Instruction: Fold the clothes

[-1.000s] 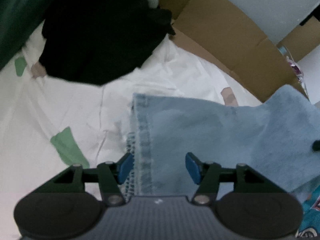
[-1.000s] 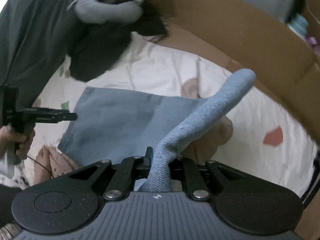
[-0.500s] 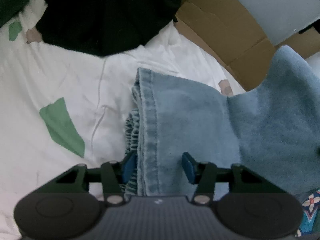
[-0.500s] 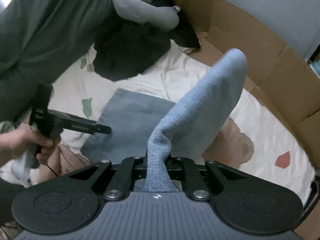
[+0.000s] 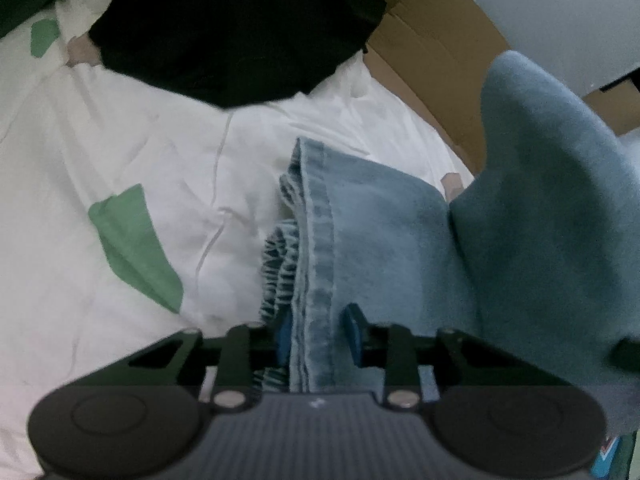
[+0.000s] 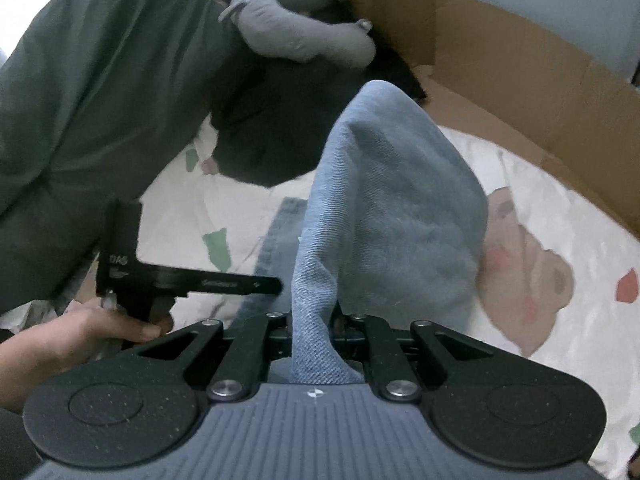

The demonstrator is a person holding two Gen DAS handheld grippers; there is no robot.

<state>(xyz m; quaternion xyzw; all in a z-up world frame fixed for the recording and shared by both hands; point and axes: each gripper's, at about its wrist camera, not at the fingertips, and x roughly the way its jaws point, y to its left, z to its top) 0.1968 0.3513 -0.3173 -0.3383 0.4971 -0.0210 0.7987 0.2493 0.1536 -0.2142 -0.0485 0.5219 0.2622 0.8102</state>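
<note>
Light blue jeans (image 5: 380, 240) lie on the white patterned sheet (image 5: 120, 140). My left gripper (image 5: 316, 332) straddles their stitched hem edge; its jaws are closing, the blue pads (image 5: 354, 328) stand close on either side of the hem without clearly pressing. My right gripper (image 6: 312, 328) is shut on the jeans (image 6: 392, 208) and holds one end raised in a tall fold over the flat part. That raised fold (image 5: 552, 220) fills the right of the left wrist view. In the right wrist view a hand (image 6: 100, 328) holds the left gripper (image 6: 272, 286) low at the jeans' left edge.
A black garment (image 5: 232, 28) lies on the sheet beyond the jeans. Cardboard walls (image 6: 520, 80) run along the far side. A grey plush cushion (image 6: 300, 36) rests at the back, and dark green cloth (image 6: 100, 100) fills the left.
The left jaws have narrowed around the jeans' hem as the gripper sank closer. The right gripper has carried the raised denim fold leftward over the flat part.
</note>
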